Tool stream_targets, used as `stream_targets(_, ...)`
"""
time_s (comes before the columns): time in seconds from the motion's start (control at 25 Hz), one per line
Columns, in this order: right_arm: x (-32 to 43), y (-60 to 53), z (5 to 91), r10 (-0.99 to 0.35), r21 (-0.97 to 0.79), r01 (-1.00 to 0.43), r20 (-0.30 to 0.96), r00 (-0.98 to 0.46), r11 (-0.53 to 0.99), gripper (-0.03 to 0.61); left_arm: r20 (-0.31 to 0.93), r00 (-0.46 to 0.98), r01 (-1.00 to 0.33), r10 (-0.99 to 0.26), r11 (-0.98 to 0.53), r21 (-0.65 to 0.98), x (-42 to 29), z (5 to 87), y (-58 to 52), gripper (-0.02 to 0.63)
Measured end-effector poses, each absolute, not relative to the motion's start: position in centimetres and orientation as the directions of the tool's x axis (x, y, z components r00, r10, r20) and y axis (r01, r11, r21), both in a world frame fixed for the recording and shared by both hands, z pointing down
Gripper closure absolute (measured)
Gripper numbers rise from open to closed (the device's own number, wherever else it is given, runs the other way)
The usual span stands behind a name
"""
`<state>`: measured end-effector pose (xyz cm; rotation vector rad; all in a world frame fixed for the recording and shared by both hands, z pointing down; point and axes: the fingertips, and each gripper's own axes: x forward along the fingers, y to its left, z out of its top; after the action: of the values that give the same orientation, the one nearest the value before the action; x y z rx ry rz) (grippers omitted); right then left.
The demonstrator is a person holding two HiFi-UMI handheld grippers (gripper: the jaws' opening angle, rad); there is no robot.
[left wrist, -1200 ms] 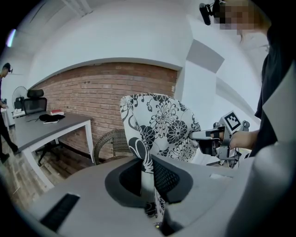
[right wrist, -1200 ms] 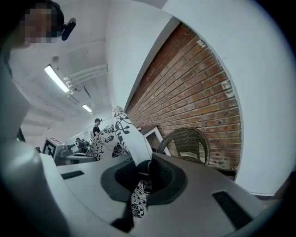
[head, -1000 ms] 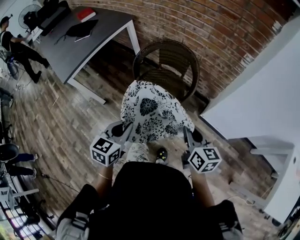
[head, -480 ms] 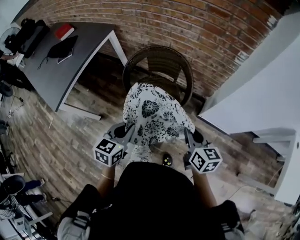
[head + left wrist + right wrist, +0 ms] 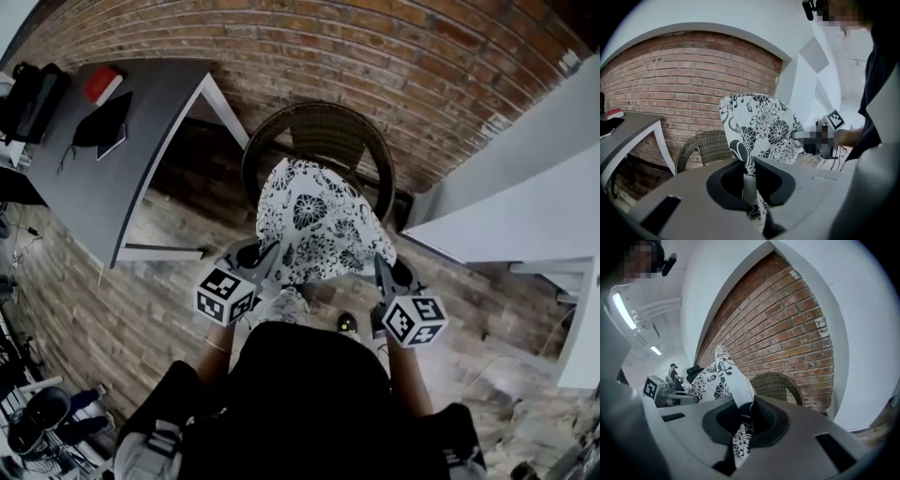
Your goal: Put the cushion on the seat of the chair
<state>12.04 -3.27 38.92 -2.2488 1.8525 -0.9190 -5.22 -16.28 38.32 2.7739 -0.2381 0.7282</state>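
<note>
1. Left gripper (image 5: 261, 261): the jaws are pressed together on the lower left edge of the white square fabric cushion with a black flower print (image 5: 314, 220). The left gripper view shows the cloth pinched between them.
2. Right gripper (image 5: 380, 267): the jaws are clamped on the lower right edge of the same cushion, with cloth filling the gap between them.
3. Cushion: it hangs upright in the air between the two grippers, in front of the person and clear of the wooden plank floor (image 5: 112, 300). It does not appear to touch the chair.
4. Chair: the round-backed brown wicker chair (image 5: 323, 136) stands just beyond the cushion, at the floor's edge against the red brick wall (image 5: 394, 56) and near a corner of the grey desk (image 5: 150, 112). The cushion hides most of the seat.
5. Progress, as a judgement: pick-up is complete and the cushion is at the chair. It has yet to be carried over the seat, laid flat and released.
</note>
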Motion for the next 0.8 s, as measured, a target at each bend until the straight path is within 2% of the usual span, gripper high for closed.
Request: stream_targets(0.8, 10.9, -12.7, 45.0, -0.827, -0.414, -0.807, 0.54, 0.155, -0.421, 0.566, 0.577, 0.809, -0.099, 0.108, -0.944, 0.315, -4.4, 45.2, -26.9, 0.603)
